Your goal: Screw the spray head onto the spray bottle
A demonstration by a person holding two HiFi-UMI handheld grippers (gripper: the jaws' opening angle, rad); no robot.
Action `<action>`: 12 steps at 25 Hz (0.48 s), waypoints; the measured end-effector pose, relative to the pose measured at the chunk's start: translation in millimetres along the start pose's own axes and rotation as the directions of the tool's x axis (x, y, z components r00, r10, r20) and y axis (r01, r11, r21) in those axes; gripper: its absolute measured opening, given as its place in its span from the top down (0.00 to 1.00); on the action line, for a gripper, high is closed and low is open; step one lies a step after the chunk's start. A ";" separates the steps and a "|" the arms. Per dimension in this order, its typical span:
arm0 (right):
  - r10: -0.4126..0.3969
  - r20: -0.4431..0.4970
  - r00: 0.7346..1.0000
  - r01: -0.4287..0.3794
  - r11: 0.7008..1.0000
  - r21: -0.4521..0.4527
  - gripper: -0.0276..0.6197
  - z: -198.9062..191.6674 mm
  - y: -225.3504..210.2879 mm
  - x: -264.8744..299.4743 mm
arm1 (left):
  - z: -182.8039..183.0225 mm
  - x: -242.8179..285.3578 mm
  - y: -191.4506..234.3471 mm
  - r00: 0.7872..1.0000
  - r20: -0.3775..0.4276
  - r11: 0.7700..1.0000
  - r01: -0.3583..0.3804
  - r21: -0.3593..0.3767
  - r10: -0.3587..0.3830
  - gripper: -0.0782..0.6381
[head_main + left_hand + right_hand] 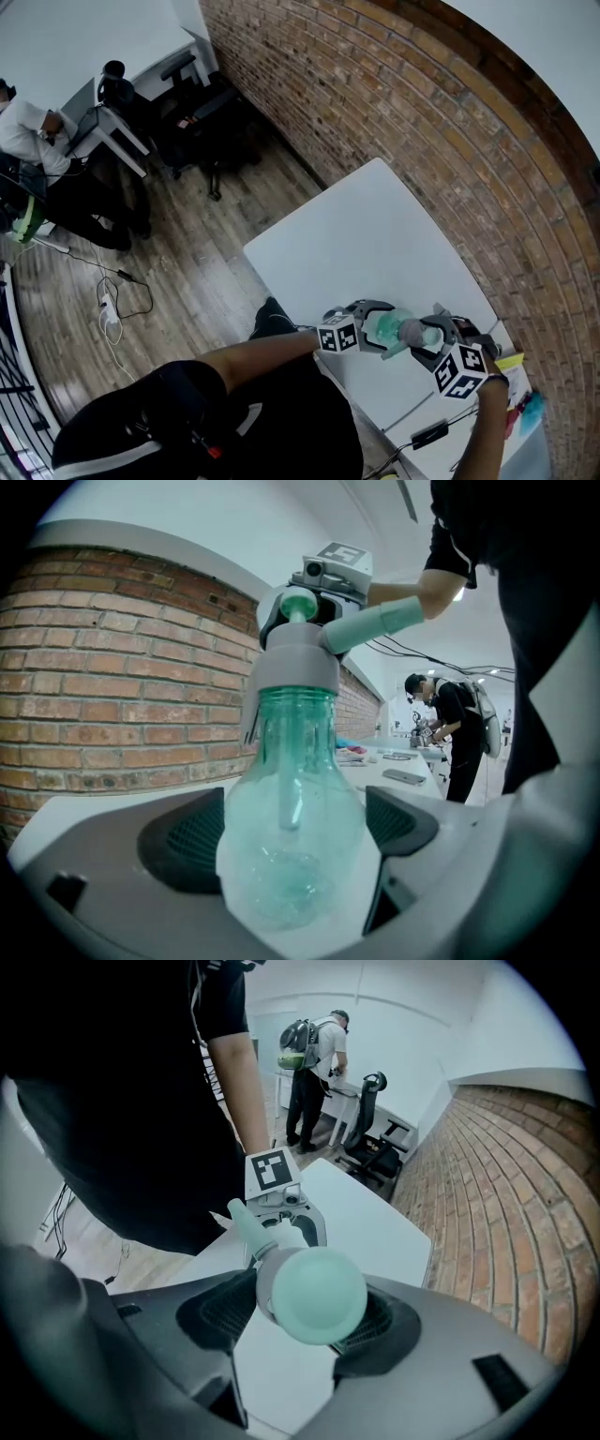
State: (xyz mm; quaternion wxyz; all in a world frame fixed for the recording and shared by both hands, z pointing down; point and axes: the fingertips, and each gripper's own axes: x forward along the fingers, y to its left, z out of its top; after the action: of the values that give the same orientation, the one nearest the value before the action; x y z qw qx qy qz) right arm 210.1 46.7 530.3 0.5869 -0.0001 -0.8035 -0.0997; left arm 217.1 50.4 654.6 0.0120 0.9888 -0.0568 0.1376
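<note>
So here's where it's at: the left claw (pixel 373 330) is clamped on the spray bottle (pixel 291 836). Its pads press on either side of the fat round belly, and the neck points away from that claw toward the other one. The right claw (pixel 434 339) is closed around the spray head (pixel 311 1295), with the mint dome end between its pads and the nozzle arm (pixel 380 622) sticking out sideways past them. The head's grey collar (pixel 292 672) sits right on the bottle neck, so the two claws face each other with the whole thing bridged between them, up off the white table (pixel 375 225) below.

Handling-wise, my guess: the bottle looks empty, just a dip tube (pixel 290 789) hanging inside, so it should weigh next to nothing. It's thin see-through plastic though, so I'd expect it to dent if the left claw squeezes hard. That smooth round wall is also the sort of thing that spins in the pads once the head gets twisted. The belly is probably the best spot to hold anyway, being the widest part with the most pad contact. The head looks like stiff moulded plastic, so no worries about crushing it. The dome is rounded and slick, so a grip there could slip, and the collar nearer the left claw is what actually has to turn. Can't tell if the threads are engaged or how far it's screwed on
</note>
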 end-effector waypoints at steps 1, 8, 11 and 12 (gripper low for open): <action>0.007 0.000 1.000 -0.007 1.000 -0.025 0.55 0.0 0.6 -0.1 | 0.1 -0.5 -0.2 1.000 -0.001 1.000 0.001 0.001 -0.001 0.24; 0.035 -0.002 0.999 -0.035 0.999 -0.007 0.55 -1.0 0.6 1.8 | -1.5 -0.1 0.7 1.000 -0.007 1.000 0.007 0.006 -0.007 0.24; 0.001 0.012 1.000 -0.002 0.997 0.073 0.55 -2.0 -1.4 0.3 | -1.3 0.8 0.7 1.000 -0.004 1.000 0.007 0.003 -0.007 0.24; -0.015 0.018 1.000 0.013 0.994 0.111 0.55 -2.3 -2.6 -1.0 | -1.3 0.5 0.7 1.000 -0.003 1.000 0.006 0.002 -0.006 0.24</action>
State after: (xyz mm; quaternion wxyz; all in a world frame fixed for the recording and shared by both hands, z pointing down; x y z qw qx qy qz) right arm 212.2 43.9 529.5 0.5775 0.0374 -0.8134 -0.0591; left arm 217.2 49.7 656.0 0.0115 0.9888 -0.0537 0.1389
